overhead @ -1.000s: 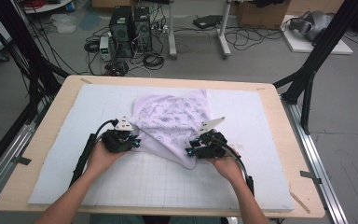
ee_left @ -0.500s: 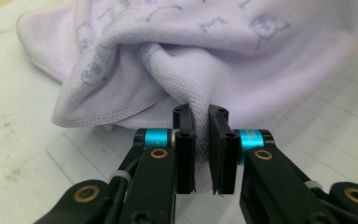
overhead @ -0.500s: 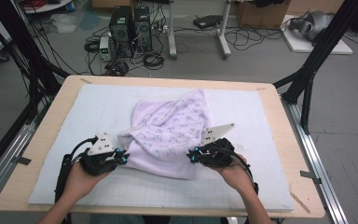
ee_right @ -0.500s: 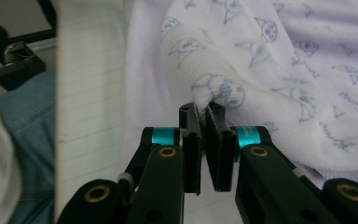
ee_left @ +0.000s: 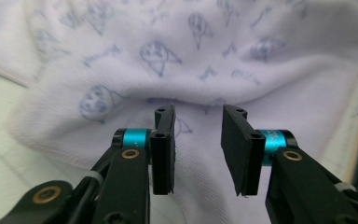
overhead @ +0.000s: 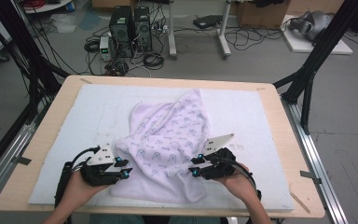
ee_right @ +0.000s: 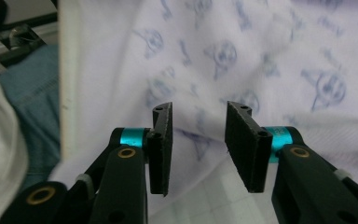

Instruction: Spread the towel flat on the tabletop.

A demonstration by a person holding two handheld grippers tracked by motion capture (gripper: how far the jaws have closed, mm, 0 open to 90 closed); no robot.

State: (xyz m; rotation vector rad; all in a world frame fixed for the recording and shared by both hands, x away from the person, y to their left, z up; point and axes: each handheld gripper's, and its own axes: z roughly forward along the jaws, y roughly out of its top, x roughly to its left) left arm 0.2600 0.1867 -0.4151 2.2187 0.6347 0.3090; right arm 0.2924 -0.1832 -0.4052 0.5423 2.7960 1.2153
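The towel [overhead: 168, 149] is a soft, pale lilac cloth printed with small blue motifs, and it lies rumpled near the middle of the worktop [overhead: 265, 100], on the white gridded mat [overhead: 88, 112] that covers it. One corner reaches toward the far side; the near edge spreads close to the person's side of the mat. We judge it light and limp: it will sag, fold and drag rather than keep any shape, and its looped, terry-like surface should give the pads good friction. The hemmed border, seen in the left gripper view as a thicker stitched rim [ee_left: 51, 149], is the firmest place to take hold; a pinch on a corner or hem gives more control than a pinch on a mid-panel fold.

The left gripper [overhead: 123, 170] sits at the towel's near-left edge. Its jaws have just been opening and now stand apart, with cloth lying beyond and below them but nothing pressed between the pads [ee_left: 163, 154].

The right gripper [overhead: 195, 167] sits at the near-right edge. Its jaws have likewise just been opening and stand apart, cloth beneath them, no grip made [ee_right: 161, 154].

We expect thin folds to slip out if only one layer is caught, so we recommend closing squarely over the hem
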